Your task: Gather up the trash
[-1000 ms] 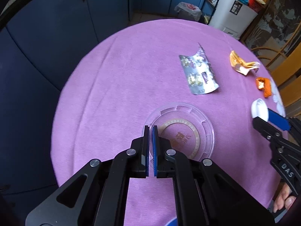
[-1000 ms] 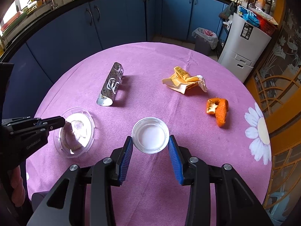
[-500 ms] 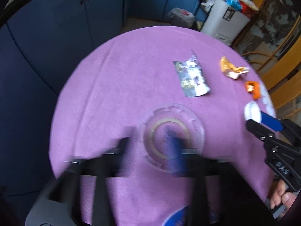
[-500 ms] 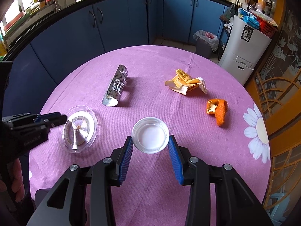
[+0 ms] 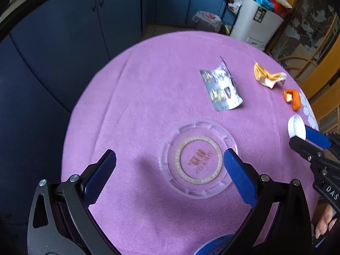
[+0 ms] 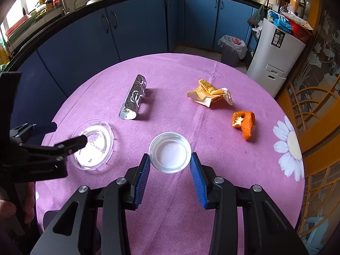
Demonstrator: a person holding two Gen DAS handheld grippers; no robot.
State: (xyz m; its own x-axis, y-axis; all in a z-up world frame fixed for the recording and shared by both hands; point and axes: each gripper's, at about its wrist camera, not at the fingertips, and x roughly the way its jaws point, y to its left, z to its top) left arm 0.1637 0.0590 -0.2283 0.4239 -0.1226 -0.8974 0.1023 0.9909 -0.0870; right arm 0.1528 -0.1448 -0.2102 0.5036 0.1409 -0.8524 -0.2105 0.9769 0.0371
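Left gripper (image 5: 167,161) jaws opening, were pinched on clear lid (image 5: 199,159) a second ago, lid now flat on purple tablecloth (image 5: 148,89), right gripper (image 6: 170,165) unchanged, clenched on white cap (image 6: 169,149), foil wrapper (image 6: 133,101) at 11 o'clock, orange scraps (image 6: 244,123) at 2 o'clock.

Bare cloth (image 6: 170,80) beyond foil wrapper (image 6: 133,97) (nothing standing upright).
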